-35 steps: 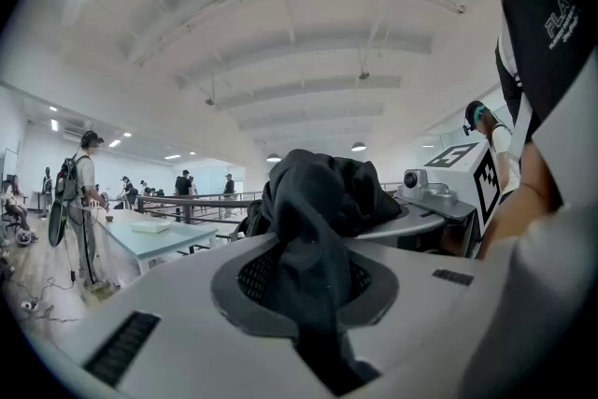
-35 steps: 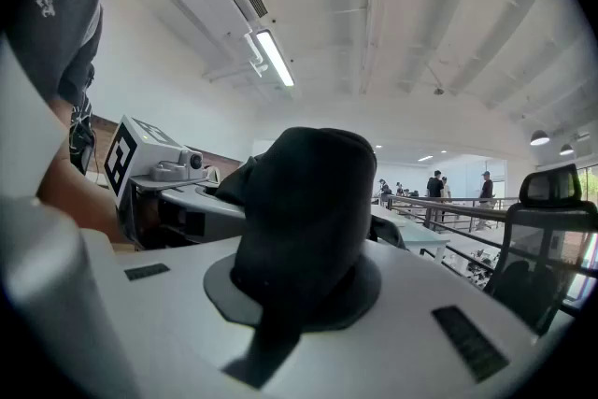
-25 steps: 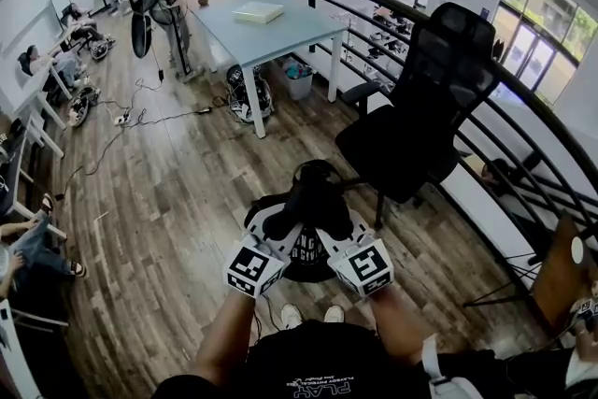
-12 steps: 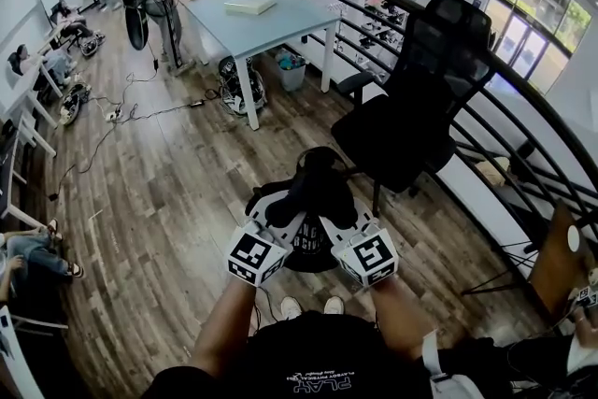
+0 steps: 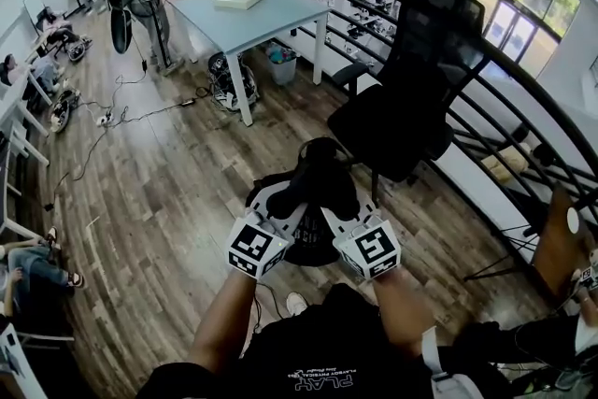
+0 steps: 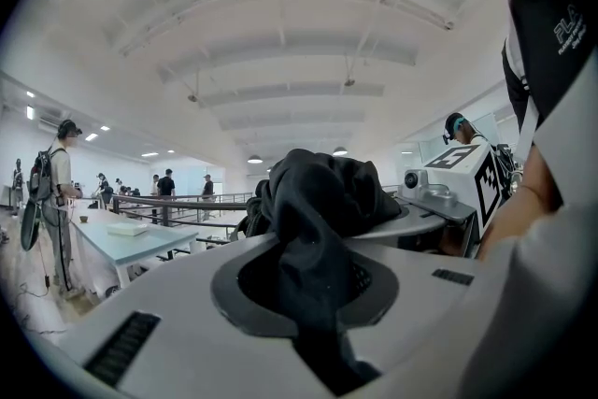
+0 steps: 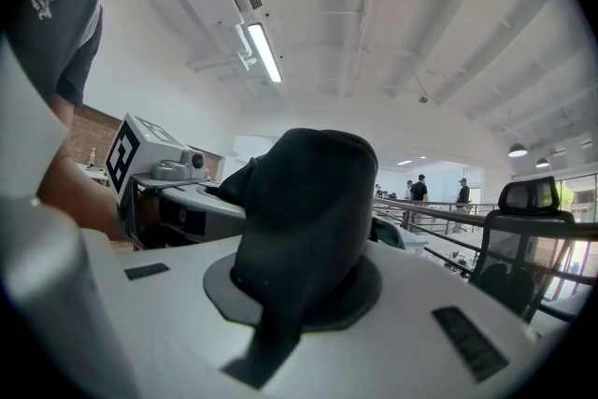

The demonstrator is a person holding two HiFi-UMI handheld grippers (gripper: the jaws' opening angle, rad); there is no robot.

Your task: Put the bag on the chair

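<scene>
two grippers are holding the black bag (image 5: 313,190) up in front of the chair (image 5: 411,107).
the left gripper (image 6: 313,290) and the right gripper (image 7: 285,299) are each pinching a fold of the bag's dark cloth, jaws nearly together on it, so the bag is hanging over the wooden floor (image 5: 168,201), just short of the seat's near edge. doing this well is likely meaning lifting both sides evenly, clearing that edge, and lowering the bag onto the seat's middle before letting go. the bag's underside is hiding behind the grippers, and the dark seat is blending with the bag.
</scene>
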